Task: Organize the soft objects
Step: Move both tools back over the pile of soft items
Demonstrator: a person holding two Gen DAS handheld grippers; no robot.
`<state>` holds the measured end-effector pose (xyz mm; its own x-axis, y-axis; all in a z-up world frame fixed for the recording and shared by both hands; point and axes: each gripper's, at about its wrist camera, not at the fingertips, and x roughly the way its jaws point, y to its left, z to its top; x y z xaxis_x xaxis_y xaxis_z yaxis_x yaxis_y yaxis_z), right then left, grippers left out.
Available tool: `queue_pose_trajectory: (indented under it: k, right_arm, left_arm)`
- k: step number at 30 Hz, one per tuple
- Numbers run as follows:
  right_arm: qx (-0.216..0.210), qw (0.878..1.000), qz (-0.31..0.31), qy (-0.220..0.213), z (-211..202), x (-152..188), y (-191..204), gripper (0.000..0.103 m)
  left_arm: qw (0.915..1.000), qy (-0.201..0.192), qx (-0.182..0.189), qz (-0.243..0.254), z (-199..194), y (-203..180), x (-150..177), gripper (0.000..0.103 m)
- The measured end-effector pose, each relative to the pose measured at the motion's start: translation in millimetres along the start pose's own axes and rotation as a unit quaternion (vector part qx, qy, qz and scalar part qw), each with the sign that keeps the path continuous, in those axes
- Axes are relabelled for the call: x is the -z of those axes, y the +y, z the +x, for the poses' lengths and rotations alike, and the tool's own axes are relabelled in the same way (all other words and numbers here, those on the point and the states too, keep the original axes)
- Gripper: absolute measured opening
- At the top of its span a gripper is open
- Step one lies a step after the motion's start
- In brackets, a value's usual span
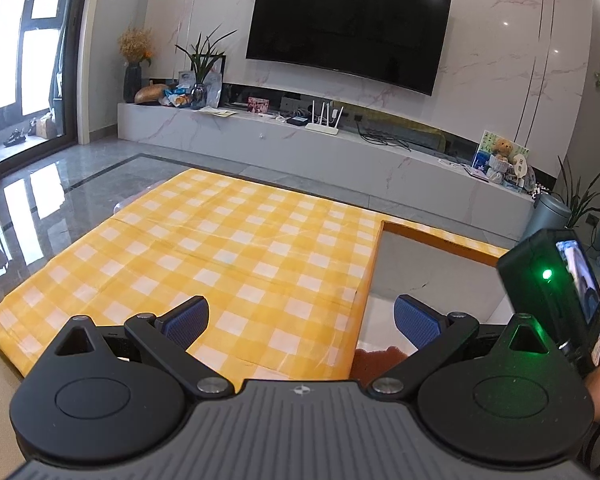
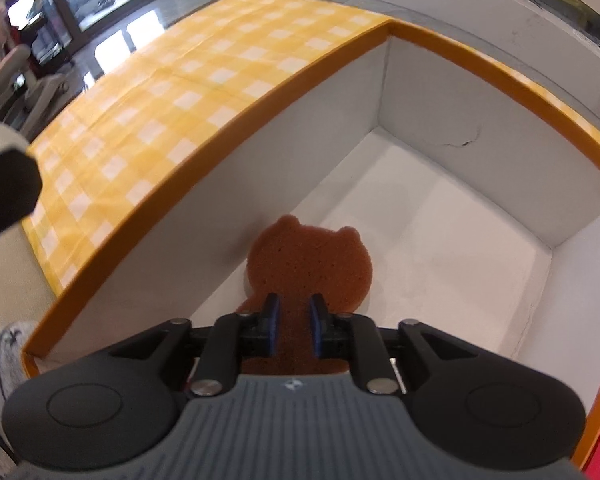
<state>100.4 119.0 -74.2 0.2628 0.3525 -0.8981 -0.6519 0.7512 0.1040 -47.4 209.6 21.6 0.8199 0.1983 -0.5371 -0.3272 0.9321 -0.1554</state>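
Observation:
A brown bear-shaped sponge [image 2: 308,264] is inside a white box with an orange rim [image 2: 452,46]. My right gripper [image 2: 294,320] is shut on the sponge's lower part and holds it low in the box, by the left wall. Whether the sponge touches the floor I cannot tell. My left gripper [image 1: 300,316] is open and empty above the yellow checked tablecloth [image 1: 204,248], at the box's left edge [image 1: 370,280]. A bit of the sponge [image 1: 380,360] shows in the left wrist view, and the right gripper's camera body [image 1: 556,292] shows at the right.
The box's white floor [image 2: 440,240] has free room to the right of the sponge. Beyond the table are a grey glossy floor [image 1: 60,184], a TV console [image 1: 300,136] and a wall TV [image 1: 348,28]. A chair [image 2: 16,76] stands at the far left.

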Motion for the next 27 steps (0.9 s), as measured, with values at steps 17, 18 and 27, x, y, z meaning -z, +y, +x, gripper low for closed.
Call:
queue_pose_trajectory:
  k: [17,18,27]
  right_arm:
    - [0.056,0.972,0.037,-0.223,-130.8,33.6,-13.6,0.062]
    - [0.050,0.970,0.045,-0.234,-142.3,38.3,-18.2,0.062]
    - [0.091,0.939,0.070,-0.323,-240.0,93.4,-69.1,0.073]
  left_arm:
    - [0.9999,-0.005,-0.009,-0.008,-20.6,-2.3,-10.2,0.103]
    - [1.0000,-0.007,-0.004,-0.004,-22.6,-4.5,-11.0,0.103]
    - [0.9992,-0.018,0.029,0.020,-42.4,-37.5,-17.7,0.103]
